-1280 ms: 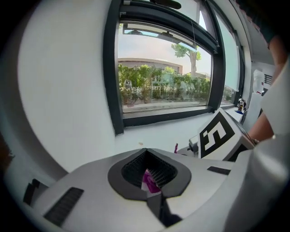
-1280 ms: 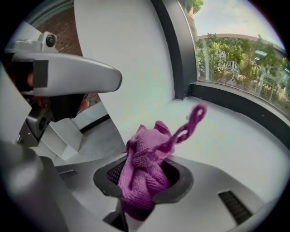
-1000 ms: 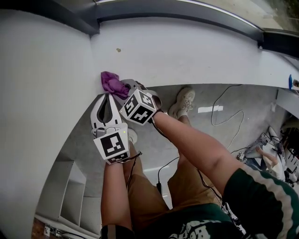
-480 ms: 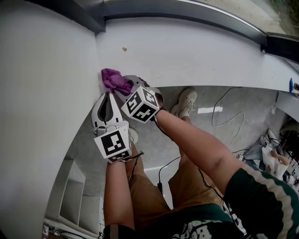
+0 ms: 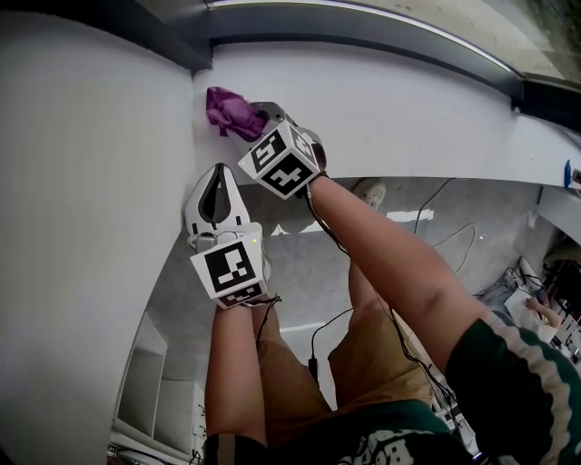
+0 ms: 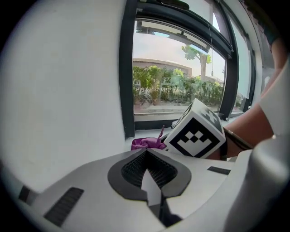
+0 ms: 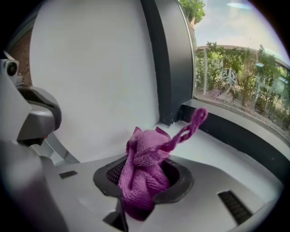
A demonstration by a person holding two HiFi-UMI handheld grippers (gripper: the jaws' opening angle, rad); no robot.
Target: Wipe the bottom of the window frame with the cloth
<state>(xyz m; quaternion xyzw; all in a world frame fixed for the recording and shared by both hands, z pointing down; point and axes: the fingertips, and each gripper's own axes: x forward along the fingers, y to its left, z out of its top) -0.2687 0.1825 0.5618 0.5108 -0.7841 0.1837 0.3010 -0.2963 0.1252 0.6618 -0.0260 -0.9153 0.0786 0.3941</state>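
Now the right gripper [image 5: 261,123], jaws clamped on the purple cloth [image 5: 229,109], has pushed across the sill [image 5: 408,100] into the corner by the dark window frame [image 5: 363,27], seemingly ready to start wiping, while the left gripper [image 5: 218,177] hangs back, jaws together and empty.

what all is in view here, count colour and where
cloth: one, purple, bunched on the sill in the left corner, pinched in the right gripper
window sill: one, white, across the top of the head view
window frame: one, dark grey, above the sill
wall: one, white, left
floor: grey, below the sill
white cable: one, on the floor, right
black cable: one, on the floor between the legs
shelf unit: one, white, lower left
shoe: one showing, whitish, under the sill edge
left gripper: white, fingers shut, empty, beside the wall
right gripper: white, fingers shut on the cloth
person: bare forearms, tan shorts, green top
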